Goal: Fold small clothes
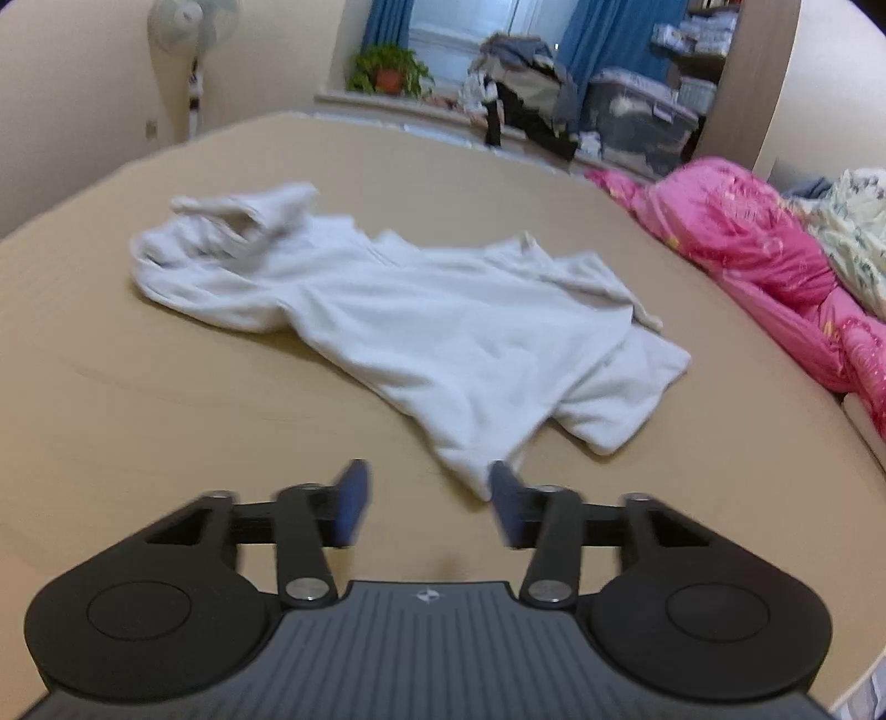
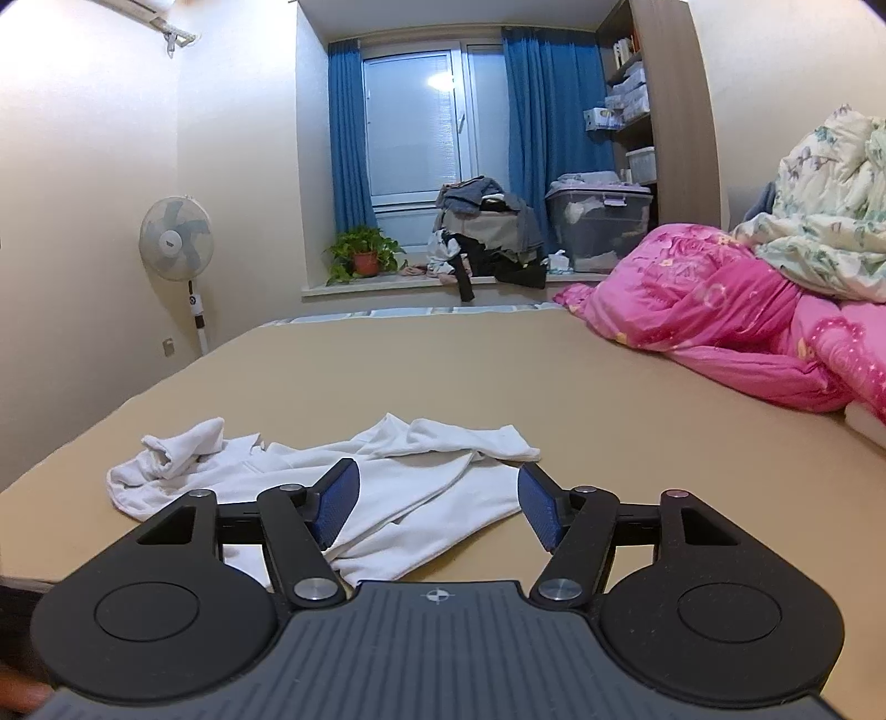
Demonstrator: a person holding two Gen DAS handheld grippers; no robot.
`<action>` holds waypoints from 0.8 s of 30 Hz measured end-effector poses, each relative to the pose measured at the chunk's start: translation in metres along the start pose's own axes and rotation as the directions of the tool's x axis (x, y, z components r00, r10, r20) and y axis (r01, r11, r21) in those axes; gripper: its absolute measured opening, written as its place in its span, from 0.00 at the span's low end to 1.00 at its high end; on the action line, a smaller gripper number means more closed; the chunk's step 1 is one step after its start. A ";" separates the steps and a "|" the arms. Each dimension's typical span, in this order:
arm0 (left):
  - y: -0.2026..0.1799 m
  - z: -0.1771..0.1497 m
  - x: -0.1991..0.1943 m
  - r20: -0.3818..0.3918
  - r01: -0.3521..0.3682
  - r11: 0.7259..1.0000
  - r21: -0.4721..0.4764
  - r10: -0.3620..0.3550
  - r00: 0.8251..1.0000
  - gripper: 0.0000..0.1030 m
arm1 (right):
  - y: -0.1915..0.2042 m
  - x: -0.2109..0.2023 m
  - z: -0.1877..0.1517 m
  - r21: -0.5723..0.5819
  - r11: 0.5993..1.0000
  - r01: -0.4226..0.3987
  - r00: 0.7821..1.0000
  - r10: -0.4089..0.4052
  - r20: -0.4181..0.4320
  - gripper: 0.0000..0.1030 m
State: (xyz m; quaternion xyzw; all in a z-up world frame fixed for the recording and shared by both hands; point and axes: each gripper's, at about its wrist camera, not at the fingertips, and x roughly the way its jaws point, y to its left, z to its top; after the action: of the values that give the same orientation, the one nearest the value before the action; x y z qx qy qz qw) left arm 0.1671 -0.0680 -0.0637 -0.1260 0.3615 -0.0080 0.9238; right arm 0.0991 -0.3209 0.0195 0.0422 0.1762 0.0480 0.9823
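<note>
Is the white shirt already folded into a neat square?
No, the white shirt lies crumpled and spread out on the tan bed.

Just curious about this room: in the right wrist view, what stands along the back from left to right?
Standing fan → potted plant → pile of clothes → clear storage box → pink quilt.

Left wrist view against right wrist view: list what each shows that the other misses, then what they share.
Only the left wrist view: the left gripper, jaws apart, a corner of the white shirt just ahead of its tips. Only the right wrist view: the right gripper, open over the shirt, and the air conditioner. Both: the shirt lying crumpled on the tan surface, pink quilt, fan, potted plant.
</note>
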 end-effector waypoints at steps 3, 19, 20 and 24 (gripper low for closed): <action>-0.012 -0.006 0.035 -0.046 -0.050 0.998 0.033 0.052 0.998 0.61 | -0.006 -0.002 0.000 0.001 1.000 -0.006 1.000 0.006 0.001 0.68; 0.063 0.005 -0.061 -0.032 -0.011 0.952 0.305 0.022 0.999 0.04 | -0.025 0.009 -0.002 0.027 0.999 0.034 0.996 -0.032 -0.077 0.63; 0.076 0.002 -0.075 -0.039 0.000 0.950 0.312 0.013 0.999 0.04 | -0.027 0.009 -0.002 0.026 0.999 0.037 0.996 -0.035 -0.082 0.62; 0.146 -0.011 -0.129 -0.066 0.008 0.950 0.313 0.013 0.998 0.04 | -0.031 0.010 -0.001 0.022 0.999 0.048 0.994 -0.046 -0.098 0.60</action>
State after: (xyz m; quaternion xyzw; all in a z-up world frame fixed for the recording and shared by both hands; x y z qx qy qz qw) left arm 0.0535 0.0844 -0.0206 0.0230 0.3867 -0.0683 0.9194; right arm 0.1104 -0.3502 0.0122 0.0473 0.2252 0.0248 0.9729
